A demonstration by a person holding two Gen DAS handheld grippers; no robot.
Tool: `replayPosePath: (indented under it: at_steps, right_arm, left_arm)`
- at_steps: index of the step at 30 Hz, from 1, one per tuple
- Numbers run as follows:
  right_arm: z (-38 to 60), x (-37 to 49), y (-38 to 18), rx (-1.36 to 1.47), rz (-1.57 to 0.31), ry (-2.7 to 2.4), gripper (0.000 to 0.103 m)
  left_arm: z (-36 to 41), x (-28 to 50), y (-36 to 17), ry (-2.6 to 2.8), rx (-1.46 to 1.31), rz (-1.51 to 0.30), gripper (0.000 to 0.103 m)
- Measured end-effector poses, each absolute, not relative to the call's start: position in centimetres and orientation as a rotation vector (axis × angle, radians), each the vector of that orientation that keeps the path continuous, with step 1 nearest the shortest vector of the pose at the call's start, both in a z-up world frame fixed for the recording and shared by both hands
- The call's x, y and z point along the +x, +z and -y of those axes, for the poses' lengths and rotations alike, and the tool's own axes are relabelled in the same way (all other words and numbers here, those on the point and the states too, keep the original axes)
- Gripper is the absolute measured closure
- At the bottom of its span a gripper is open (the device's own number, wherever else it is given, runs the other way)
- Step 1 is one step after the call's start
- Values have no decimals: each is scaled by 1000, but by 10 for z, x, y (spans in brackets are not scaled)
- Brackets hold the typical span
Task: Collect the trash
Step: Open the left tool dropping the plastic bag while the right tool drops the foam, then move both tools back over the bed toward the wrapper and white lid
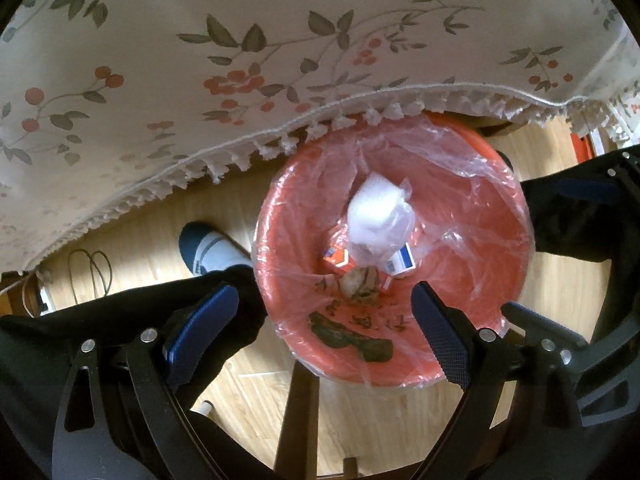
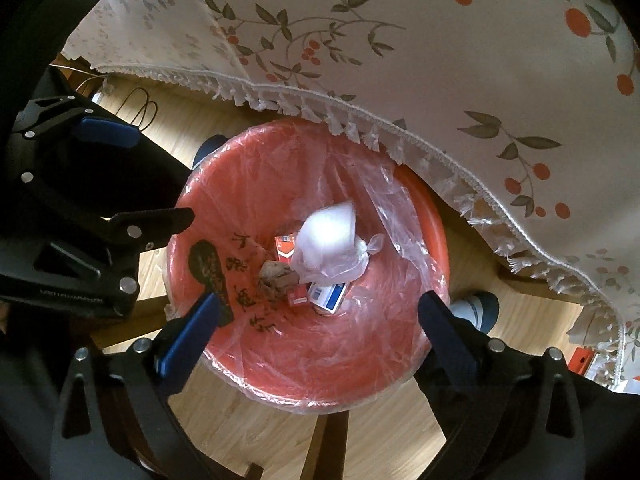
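Observation:
A red bin lined with a clear plastic bag stands on the floor under the table edge; it also shows in the right wrist view. Inside lie a white plastic bag bundle, small red and blue cartons and a brown crumpled scrap. The white bundle looks blurred. My left gripper is open and empty above the bin's near rim. My right gripper is open and empty above the bin.
A floral tablecloth with a white fringe hangs over the bin's far side. The person's black-trousered legs and socked feet flank the bin on a wooden floor. A dark chair leg stands below it. Cables lie left.

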State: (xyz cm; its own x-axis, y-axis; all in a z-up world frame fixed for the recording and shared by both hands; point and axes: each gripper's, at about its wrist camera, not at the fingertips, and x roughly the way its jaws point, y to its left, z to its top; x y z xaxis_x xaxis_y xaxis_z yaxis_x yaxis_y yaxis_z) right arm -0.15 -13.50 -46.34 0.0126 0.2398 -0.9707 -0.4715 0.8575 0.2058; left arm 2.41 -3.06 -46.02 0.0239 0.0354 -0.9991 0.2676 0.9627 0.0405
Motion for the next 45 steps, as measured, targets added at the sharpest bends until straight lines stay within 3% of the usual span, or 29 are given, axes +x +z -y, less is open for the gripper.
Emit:
replayPosePath:
  at_steps: [9,21,31,45]
  right_arm:
    - [148,-1,-425,-191,-1351,456,5]
    - [207,36,-291,-54,-1002,327,5]
    - [235,138,-239,-50,-876,238,5]
    - [251,263,-246,-67,-841,197,5]
  left_arm:
    - [25,25,-438,-166,205,-1483,12]
    - [7,63,-300,-164,229,-1159,12]
    - [-17,199,-228,-108,211,-963,6]
    - [-4,417,-247,-130,267,-851,6]
